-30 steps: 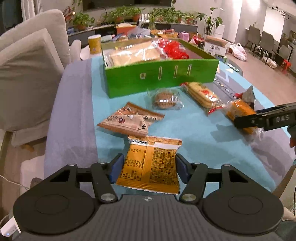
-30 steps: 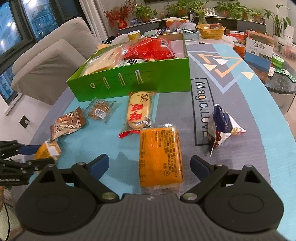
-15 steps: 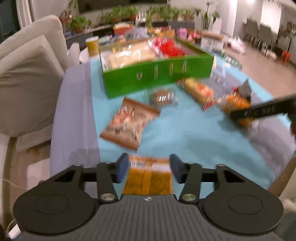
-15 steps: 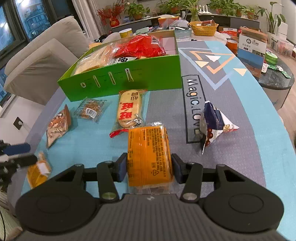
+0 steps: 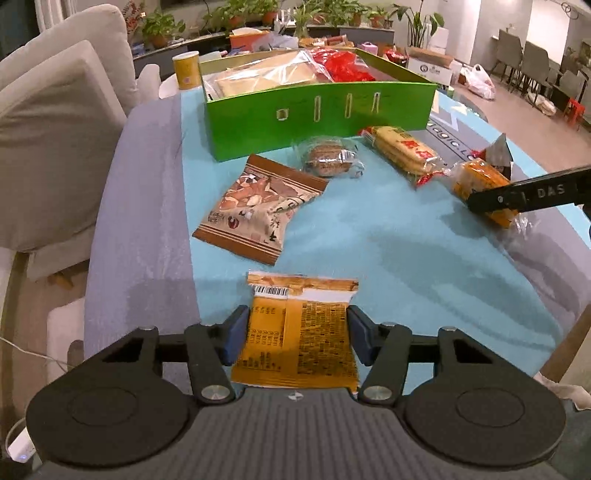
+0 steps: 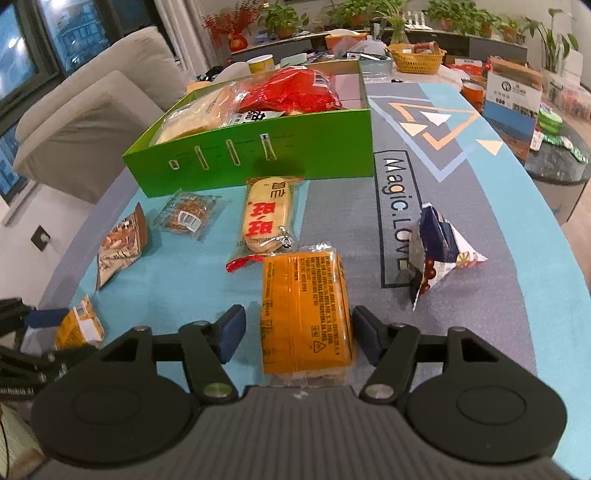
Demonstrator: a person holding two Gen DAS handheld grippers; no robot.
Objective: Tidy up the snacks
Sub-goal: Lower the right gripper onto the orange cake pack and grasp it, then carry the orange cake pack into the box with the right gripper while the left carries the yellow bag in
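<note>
The green box [image 6: 258, 162] stands at the far side of the surface [image 6: 461, 229], open at the top. It holds a red bag [image 6: 295, 92] and clear-wrapped pale packets [image 6: 195, 114] beside it. Six snacks lie loose in front of the box. One clear-wrapped round biscuit [image 5: 328, 160] and one long rice cracker pack [image 6: 267, 218] lie just beside the box wall. One brown packet [image 5: 258, 206] lies nearer, and one blue triangular pouch [image 6: 439, 251] stands apart by the printed lettering.

One flat orange packet [image 5: 299, 336] sits between the left gripper [image 5: 295, 339] pads. Its jaws are closing, and both pads meet the packet's edges. One clear-wrapped orange block [image 6: 306, 314] lies between the right gripper [image 6: 299, 332] pads. Those jaws are opening: the left pad stands clear of the block, the right pad just beside its edge.

Behind the box are one yellow cup [image 5: 187, 69], one wicker basket [image 6: 415, 59] and a row of potted plants [image 6: 369, 11]
</note>
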